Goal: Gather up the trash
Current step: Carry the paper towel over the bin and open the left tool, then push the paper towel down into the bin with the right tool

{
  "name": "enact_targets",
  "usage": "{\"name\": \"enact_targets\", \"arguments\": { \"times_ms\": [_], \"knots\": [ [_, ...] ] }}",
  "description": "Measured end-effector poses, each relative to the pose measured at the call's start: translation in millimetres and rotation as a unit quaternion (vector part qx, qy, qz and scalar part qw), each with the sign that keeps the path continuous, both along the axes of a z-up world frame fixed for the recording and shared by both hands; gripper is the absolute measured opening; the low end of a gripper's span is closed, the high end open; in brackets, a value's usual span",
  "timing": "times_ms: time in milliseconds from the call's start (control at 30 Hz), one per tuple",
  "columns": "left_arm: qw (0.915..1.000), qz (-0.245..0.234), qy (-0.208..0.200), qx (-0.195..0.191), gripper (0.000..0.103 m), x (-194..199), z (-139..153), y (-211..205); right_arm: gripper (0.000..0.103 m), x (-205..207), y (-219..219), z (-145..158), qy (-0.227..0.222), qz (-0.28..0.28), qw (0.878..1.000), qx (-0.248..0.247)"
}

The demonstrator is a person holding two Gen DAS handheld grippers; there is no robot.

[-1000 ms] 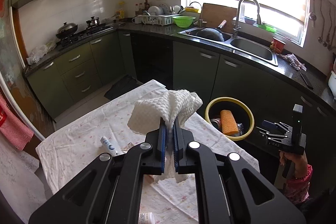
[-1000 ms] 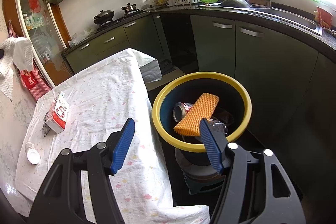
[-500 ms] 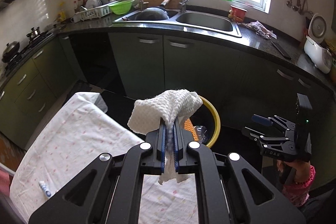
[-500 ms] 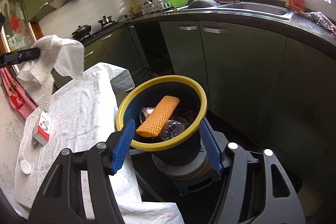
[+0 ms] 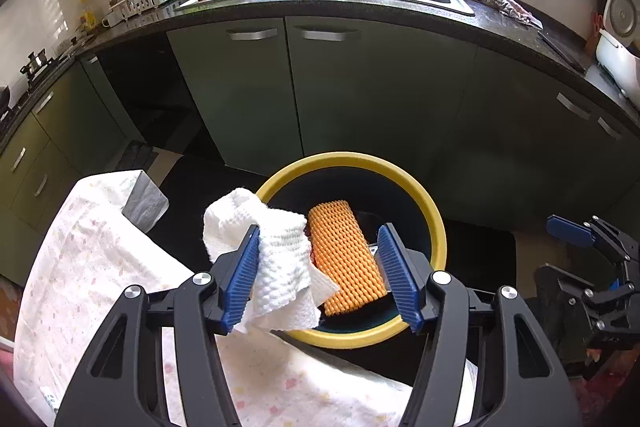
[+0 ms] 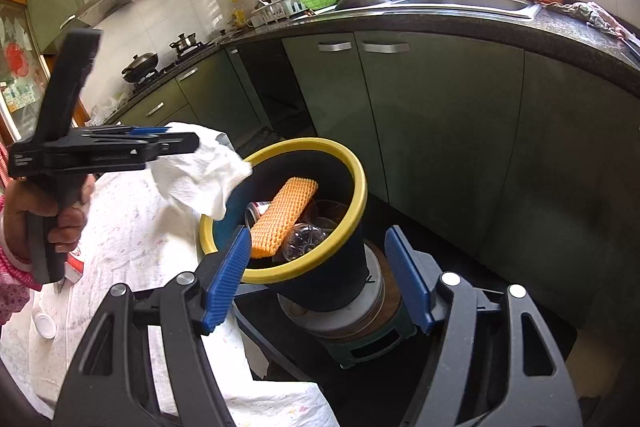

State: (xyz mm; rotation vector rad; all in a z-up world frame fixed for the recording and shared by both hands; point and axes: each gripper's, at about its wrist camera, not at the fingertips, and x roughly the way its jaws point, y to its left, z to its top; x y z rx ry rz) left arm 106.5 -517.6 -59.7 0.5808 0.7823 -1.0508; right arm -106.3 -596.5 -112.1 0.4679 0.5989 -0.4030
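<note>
- My left gripper has just been opening: its fingers now stand wide, and the white paper towel between them clings only to the left finger, draped over its tip with nothing pressing it.
- The towel hangs at the near-left rim of the yellow-rimmed trash bin, partly over the opening and partly outside it. I judge it could slide down either side.
- Between and beyond the fingers the bin already holds an orange foam net; the right wrist view also shows a clear plastic bottle and a can under it. So several pieces are in.
- My right gripper carries nothing, its fingers wide and framing the bin from the near side.
- Left to collect on the desk, off to the left of the right fingers: a small white cap and a red-and-white carton partly hidden behind the person's hand.
- I would call the task past halfway, with this drop unfinished.
</note>
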Motion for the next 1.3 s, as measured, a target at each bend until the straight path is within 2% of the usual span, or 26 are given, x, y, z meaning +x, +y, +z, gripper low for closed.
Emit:
{"name": "enact_targets", "arguments": {
  "times_ms": [33,100,233,300,367,533,667,700,767,867,1000,1100,1200,1300],
  "knots": [
    [1.0,-0.004,-0.003,-0.007,0.065,-3,7,9,0.067,2,1,0,0.001,0.003,1.0,-0.001],
    [0.9996,-0.004,0.001,-0.029,0.08,-4,23,32,0.067,5,4,0,0.002,0.009,1.0,-0.001],
    [0.997,-0.014,0.007,-0.076,0.08,-11,49,59,0.067,11,12,3,0.002,0.019,1.0,-0.005],
    [0.9962,-0.031,0.012,-0.081,0.072,-12,55,54,0.067,11,18,8,-0.002,0.02,1.0,-0.011],
    [0.9959,-0.04,0.009,-0.08,0.071,-11,57,42,0.067,9,22,12,-0.004,0.021,1.0,-0.016],
    [0.9964,-0.048,0.009,-0.069,0.071,-1,46,-1,0.067,6,18,15,0.0,0.005,1.0,-0.022],
    [0.9974,-0.037,0.053,-0.035,0.071,15,27,-34,0.067,5,10,11,0.006,-0.003,1.0,-0.015],
    [0.997,-0.036,0.066,-0.016,0.077,19,18,-40,0.067,4,9,10,0.006,-0.004,1.0,-0.012],
    [0.9933,-0.042,0.101,0.039,0.078,24,-5,-51,0.067,3,6,7,0.008,-0.004,1.0,-0.008],
    [0.9898,-0.038,0.124,0.059,0.078,26,-20,-45,0.067,0,3,4,0.006,-0.004,1.0,-0.003],
    [0.9889,-0.049,0.138,0.023,0.079,19,4,-29,0.067,-1,3,4,0.004,0.0,1.0,-0.002],
    [0.9898,-0.07,0.123,0.019,0.085,9,25,-24,0.067,-1,5,6,0.003,-0.001,1.0,-0.003],
    [0.9893,-0.072,0.127,0.007,0.085,5,40,-33,0.067,1,9,11,-0.006,0.001,1.0,-0.005],
    [0.9891,-0.075,0.126,0.012,0.089,8,51,-47,0.068,3,11,13,-0.018,0.004,1.0,-0.006]
  ]
}}
